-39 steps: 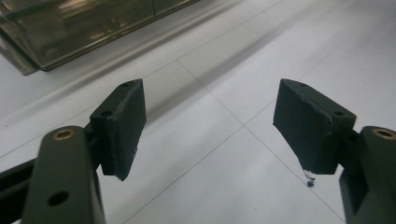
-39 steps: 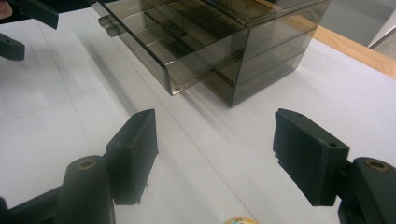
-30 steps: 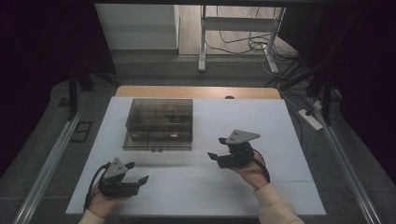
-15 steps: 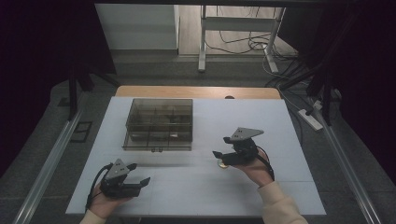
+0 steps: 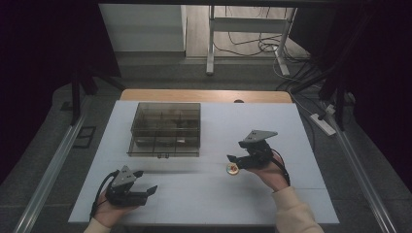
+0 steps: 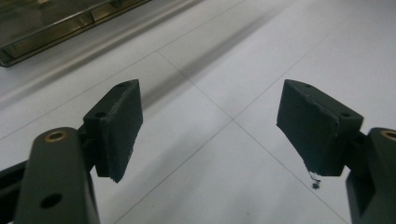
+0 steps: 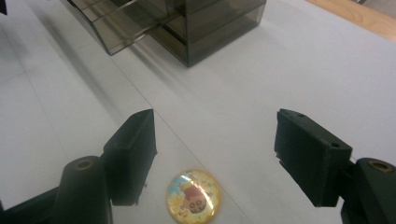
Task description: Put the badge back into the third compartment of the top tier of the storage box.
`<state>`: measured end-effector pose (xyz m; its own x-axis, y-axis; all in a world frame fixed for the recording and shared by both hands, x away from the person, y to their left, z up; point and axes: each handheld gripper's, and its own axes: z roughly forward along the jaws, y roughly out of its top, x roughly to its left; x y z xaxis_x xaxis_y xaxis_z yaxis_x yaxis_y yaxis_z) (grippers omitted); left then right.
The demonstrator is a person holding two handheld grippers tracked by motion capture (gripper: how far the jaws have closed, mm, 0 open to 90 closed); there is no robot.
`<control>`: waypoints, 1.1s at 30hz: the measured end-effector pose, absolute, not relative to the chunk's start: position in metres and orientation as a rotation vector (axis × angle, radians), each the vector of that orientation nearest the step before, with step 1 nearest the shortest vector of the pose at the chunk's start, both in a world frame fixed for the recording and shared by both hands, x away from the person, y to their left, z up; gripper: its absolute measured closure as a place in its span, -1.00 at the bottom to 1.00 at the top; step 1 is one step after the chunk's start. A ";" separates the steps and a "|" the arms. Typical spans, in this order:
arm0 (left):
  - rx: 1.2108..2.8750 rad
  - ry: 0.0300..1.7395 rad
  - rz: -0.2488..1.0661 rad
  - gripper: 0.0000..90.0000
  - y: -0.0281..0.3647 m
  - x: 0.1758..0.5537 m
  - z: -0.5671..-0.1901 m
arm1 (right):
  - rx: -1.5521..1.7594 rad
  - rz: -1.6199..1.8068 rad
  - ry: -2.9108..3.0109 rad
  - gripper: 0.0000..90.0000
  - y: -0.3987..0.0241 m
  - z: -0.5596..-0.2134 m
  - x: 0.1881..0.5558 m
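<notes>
One round badge (image 7: 193,196) lies between open right tongs (image 7: 215,154).

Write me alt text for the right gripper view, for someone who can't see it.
The right gripper hangs open just above a small round badge with a colourful cartoon print, which lies flat on the white table between the two black jaws. Beyond it stands a smoky clear plastic organiser box with compartments.
</notes>
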<state>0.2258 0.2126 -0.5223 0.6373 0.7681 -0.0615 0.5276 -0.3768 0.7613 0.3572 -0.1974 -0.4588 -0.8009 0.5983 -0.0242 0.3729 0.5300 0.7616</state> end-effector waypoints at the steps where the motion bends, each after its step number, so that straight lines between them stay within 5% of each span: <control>1: 2.070 1.010 0.389 -0.49 0.213 0.226 -0.522 | 0.816 1.135 2.490 -0.35 -0.198 -0.459 0.358; 33: 2.078 1.009 0.386 -0.53 0.209 0.229 -0.525 | 0.866 0.852 2.711 -0.48 -0.187 -0.488 0.367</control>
